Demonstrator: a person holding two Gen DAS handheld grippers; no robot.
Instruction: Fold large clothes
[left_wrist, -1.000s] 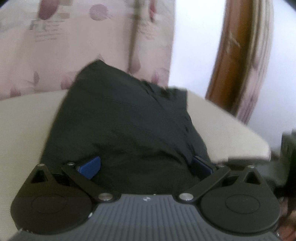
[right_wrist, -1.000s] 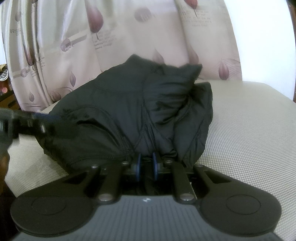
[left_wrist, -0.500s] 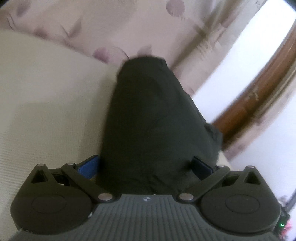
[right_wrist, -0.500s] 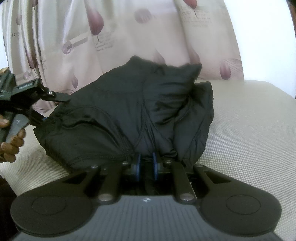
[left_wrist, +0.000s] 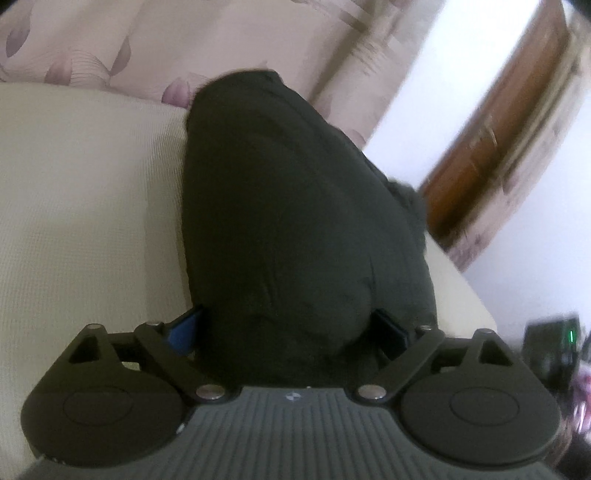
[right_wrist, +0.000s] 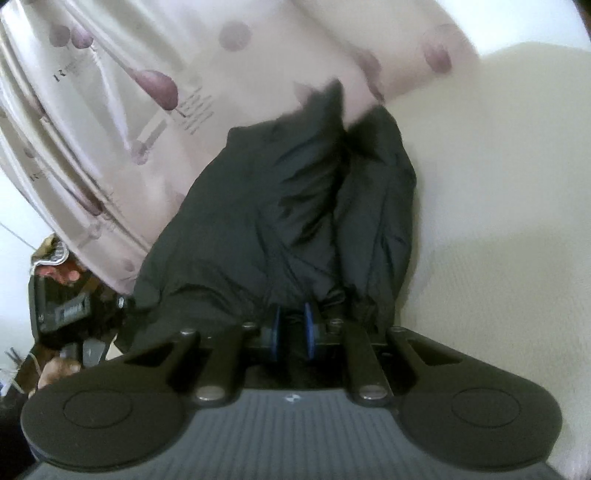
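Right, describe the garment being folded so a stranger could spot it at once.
Start at the wide cream cushioned surface in front of the pale curtain with purple leaf prints. On it lies the black jacket, bunched into a puffy heap, its near edge pinched in the right tongs. It is the only dark, crumpled thing on that pale surface.

Cream cushion (left_wrist: 81, 206), leaf-print curtain (right_wrist: 122, 110) — brown wooden frame (left_wrist: 476, 147), white wall (left_wrist: 436, 74)
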